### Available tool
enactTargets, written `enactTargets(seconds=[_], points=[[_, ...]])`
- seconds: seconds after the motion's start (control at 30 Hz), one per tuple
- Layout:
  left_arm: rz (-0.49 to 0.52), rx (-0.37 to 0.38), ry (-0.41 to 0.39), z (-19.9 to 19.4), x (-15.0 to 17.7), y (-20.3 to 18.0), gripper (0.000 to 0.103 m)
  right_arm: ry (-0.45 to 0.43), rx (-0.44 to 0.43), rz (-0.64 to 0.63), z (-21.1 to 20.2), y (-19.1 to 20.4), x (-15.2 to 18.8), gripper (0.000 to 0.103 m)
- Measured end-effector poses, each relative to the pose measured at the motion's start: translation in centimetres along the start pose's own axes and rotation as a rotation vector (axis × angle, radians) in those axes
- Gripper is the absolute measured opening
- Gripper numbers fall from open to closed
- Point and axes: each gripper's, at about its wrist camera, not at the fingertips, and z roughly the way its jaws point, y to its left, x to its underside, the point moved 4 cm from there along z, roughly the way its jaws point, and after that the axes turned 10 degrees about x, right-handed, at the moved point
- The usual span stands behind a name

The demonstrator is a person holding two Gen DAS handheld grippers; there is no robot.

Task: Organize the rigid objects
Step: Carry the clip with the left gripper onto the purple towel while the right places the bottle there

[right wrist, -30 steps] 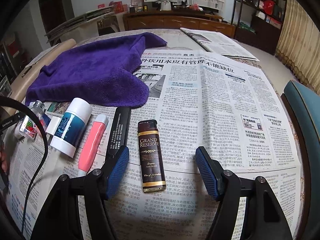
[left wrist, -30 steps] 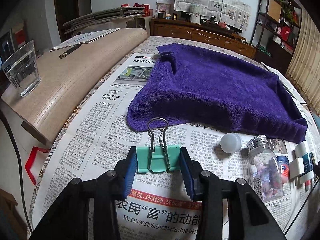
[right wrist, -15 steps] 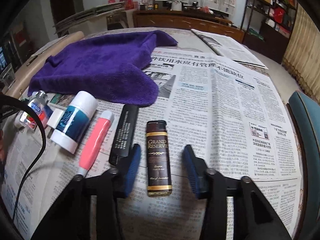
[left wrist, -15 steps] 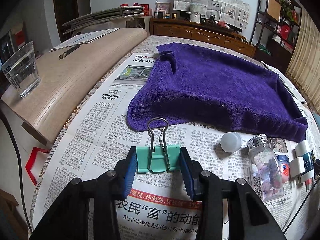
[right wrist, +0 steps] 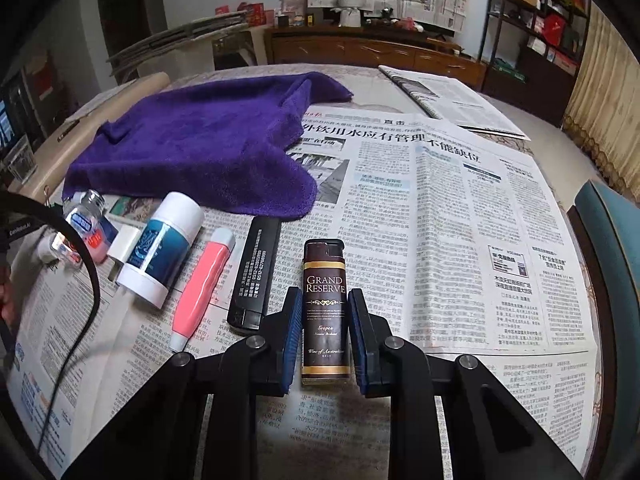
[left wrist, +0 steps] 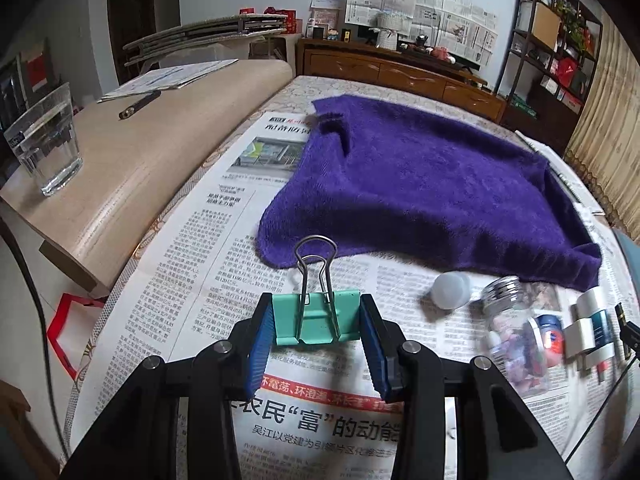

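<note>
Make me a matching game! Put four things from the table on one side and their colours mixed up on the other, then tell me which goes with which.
Things:
1. binder clip
2. towel
3. tube
4. lighter

Colours:
A. purple
B. brown with gold bands
C. pink
D. mint green

Pairs: 1-D, 2-A, 3-C, 4-B.
</note>
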Motion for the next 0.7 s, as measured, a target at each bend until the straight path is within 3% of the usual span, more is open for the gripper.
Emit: enactTargets(seconds=[0.43, 0.7], points=[[0.011, 0.057, -0.073, -3.6, -4.1, -1.5, 0.039, -0.036, -0.047, 0.097, -2.4, -0.2, -2.7, 0.023], [0.051, 0.091, -0.111, -3.2, -8.4, -3.6, 0.039, -0.113, -0.118, 0.076, -4.2, 3.0, -9.4, 0.023]])
